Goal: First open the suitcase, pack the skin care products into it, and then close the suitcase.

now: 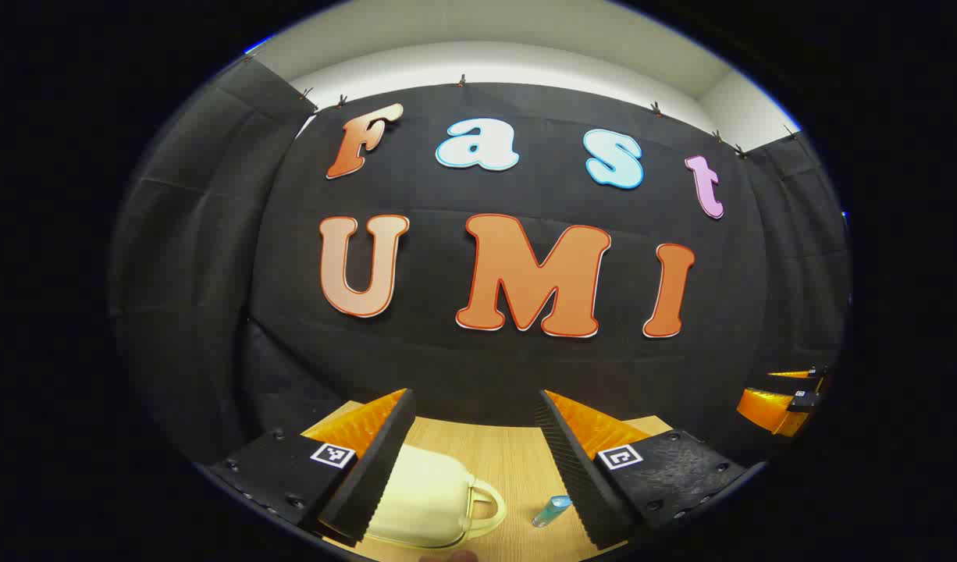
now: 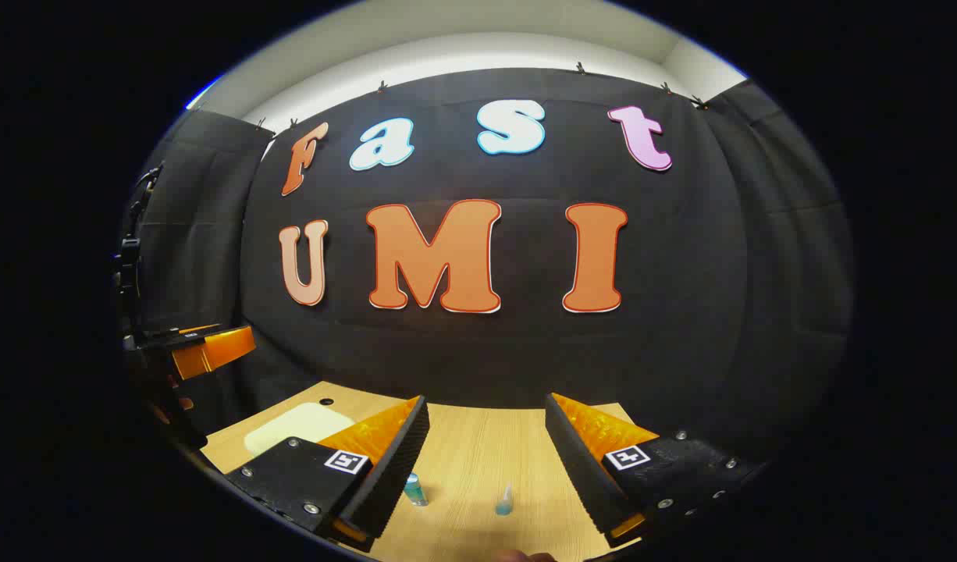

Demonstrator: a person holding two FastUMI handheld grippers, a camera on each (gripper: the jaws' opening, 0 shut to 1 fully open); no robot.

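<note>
A small cream suitcase (image 1: 424, 499) with a loop handle lies flat on the wooden table (image 1: 510, 460), lid down, just below my left gripper (image 1: 475, 394), which hangs open above it with nothing between its fingers. To its right lies a blue bottle (image 1: 553, 511). In the right gripper view the suitcase (image 2: 291, 428) sits at the left. A teal bottle (image 2: 414, 489) stands near it, and beside that is a small dropper bottle (image 2: 505, 501). My right gripper (image 2: 486, 400) is open and empty above them.
The black cloth wall closes the booth right behind the table's far edge (image 2: 478, 406). The other gripper (image 1: 787, 390) hovers at the far right of the left gripper view, and at the far left (image 2: 205, 343) of the right gripper view.
</note>
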